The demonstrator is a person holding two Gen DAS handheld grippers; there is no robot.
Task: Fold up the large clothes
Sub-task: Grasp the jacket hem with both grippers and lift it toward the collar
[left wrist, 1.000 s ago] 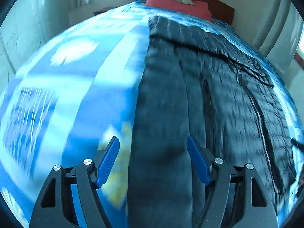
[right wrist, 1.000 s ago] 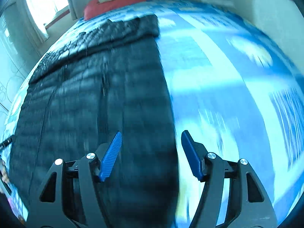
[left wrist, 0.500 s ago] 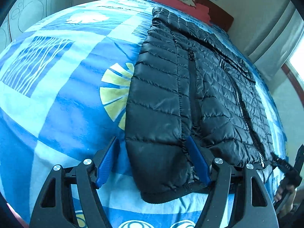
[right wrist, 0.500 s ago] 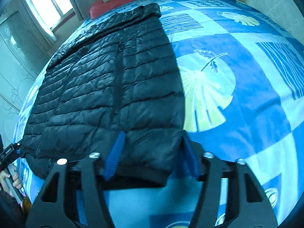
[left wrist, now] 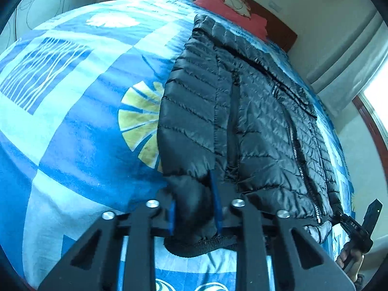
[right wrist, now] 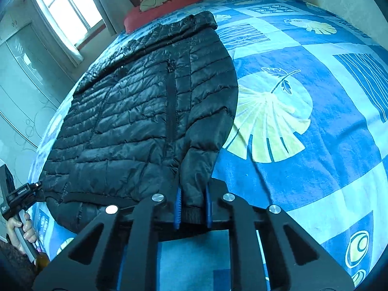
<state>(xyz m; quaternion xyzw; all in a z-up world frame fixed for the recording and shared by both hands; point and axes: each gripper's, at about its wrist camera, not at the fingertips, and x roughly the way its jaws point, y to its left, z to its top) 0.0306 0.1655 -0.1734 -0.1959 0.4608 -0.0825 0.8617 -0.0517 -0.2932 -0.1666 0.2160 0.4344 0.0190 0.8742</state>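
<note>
Bed (right wrist: pixel 327 126), covered by a blue patterned sheet with pale leaf motifs, carries the whole scene; a red pillow (right wrist: pixel 157 7) lies at its head end. Black quilted jacket (left wrist: pixel 254 121) lies flat and lengthwise along one side of the bed, collar toward the pillow, hem at the foot edge, front zip closed as far as can be seen. Sleeves rest along the jacket's two long sides, cuffs at the foot edge. Left gripper (left wrist: pixel 194 208): jaws have just been closing and now pinch the cuff end of one sleeve (left wrist: pixel 194 215), fabric bunched between the blue pads. Right gripper (right wrist: pixel 192 206): jaws have just been closing and now pinch the ribbed cuff of the other sleeve (right wrist: pixel 194 194). Judged step: both sleeves secured, opening the fold. The next move calls for lifting each cuff clear of the sheet and carrying it inward across the jacket's front, keeping the slippery padded fabric from sliding out of the pads.
</note>
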